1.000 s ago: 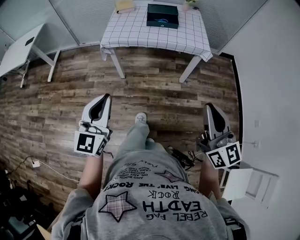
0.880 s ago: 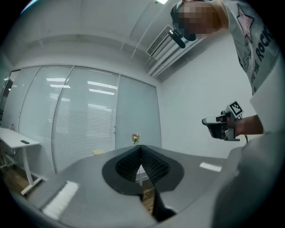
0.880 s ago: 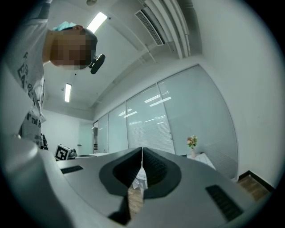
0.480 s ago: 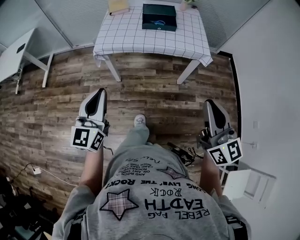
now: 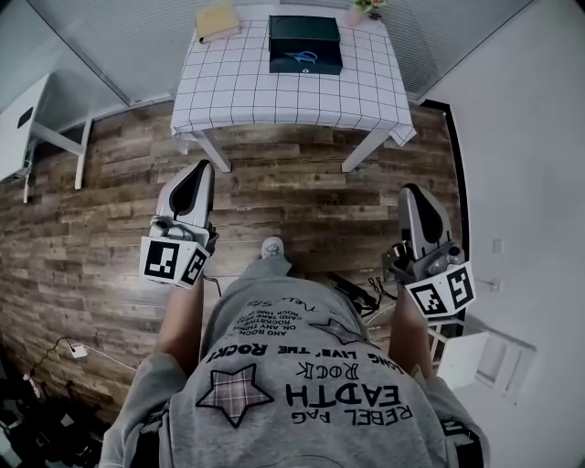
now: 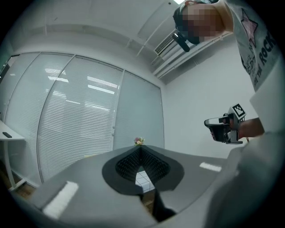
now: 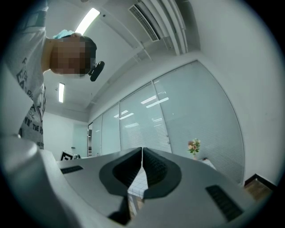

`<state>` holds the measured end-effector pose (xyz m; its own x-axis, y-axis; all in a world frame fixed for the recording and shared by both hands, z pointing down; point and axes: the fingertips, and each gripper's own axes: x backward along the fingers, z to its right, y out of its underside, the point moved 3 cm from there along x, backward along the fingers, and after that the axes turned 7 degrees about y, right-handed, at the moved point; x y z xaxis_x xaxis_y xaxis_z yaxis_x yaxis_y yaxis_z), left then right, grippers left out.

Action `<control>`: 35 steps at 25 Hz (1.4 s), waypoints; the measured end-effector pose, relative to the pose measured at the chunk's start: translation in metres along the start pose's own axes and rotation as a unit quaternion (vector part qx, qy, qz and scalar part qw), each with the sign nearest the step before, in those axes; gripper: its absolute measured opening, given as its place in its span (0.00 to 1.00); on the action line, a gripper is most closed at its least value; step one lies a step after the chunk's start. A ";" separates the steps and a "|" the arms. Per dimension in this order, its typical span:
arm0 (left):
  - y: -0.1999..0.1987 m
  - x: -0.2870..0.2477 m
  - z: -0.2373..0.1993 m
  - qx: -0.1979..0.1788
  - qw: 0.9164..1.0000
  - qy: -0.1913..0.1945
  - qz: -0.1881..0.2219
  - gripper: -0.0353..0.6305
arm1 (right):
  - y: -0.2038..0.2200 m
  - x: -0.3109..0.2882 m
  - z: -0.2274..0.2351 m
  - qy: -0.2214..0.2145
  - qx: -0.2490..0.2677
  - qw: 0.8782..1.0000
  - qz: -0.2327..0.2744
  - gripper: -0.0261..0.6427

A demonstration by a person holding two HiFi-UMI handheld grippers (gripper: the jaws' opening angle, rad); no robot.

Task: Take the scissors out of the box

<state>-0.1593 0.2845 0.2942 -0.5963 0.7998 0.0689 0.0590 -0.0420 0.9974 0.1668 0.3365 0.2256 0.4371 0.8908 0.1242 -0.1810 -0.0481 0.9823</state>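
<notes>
A dark green box (image 5: 305, 43) lies on the checked table (image 5: 238, 87) at the top of the head view, its lid closed; no scissors show. My left gripper (image 5: 195, 174) hangs over the wooden floor well short of the table, jaws shut with nothing between them. On the right, my right gripper (image 5: 413, 195) is held the same way, also shut and empty. In the left gripper view the jaws (image 6: 140, 148) meet at their tips, with the table's checked cloth (image 6: 143, 179) seen through the gap below. The right gripper view shows its jaws (image 7: 142, 149) closed too.
A yellowish book (image 5: 217, 20) and a small flower pot (image 5: 363, 9) sit at the table's far edge. A white desk (image 5: 23, 128) stands at the left. Cables (image 5: 356, 297) and a white unit (image 5: 480, 356) lie on the floor by my right side. Glass walls with blinds (image 6: 80, 116) stand behind the table.
Both grippers and I have moved forward toward the checked table, which now sits nearer and lower in the head view. Both grippers stay shut.
</notes>
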 end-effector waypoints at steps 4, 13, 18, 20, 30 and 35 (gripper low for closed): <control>0.003 -0.020 -0.021 0.002 1.000 0.005 0.001 0.07 | 0.006 -0.023 0.011 0.008 -0.017 1.000 0.003 0.06; 0.010 -0.050 -0.050 0.005 1.000 0.021 -0.011 0.07 | 0.013 -0.059 0.017 0.020 -0.027 0.999 0.004 0.06; 0.017 -0.059 -0.053 0.014 0.999 0.026 -0.016 0.07 | 0.024 -0.071 0.022 0.020 -0.031 0.999 -0.014 0.06; 0.022 -0.061 -0.056 0.018 0.999 0.023 -0.022 0.07 | 0.029 -0.079 0.021 0.015 -0.022 0.999 -0.023 0.06; 0.020 -0.096 -0.082 0.014 1.000 0.002 -0.019 0.07 | 0.034 -0.145 0.042 -0.038 -0.009 0.999 -0.037 0.06; 0.013 -0.129 -0.095 0.001 1.000 -0.011 -0.016 0.07 | 0.027 -0.181 0.070 -0.053 -0.018 0.998 -0.024 0.06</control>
<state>-0.1575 0.1235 0.3003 -0.5807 0.8132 0.0375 0.0425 -0.0157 0.9990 0.1448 0.1419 0.2394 0.5367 0.8386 0.0926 -0.1885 0.0122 0.9820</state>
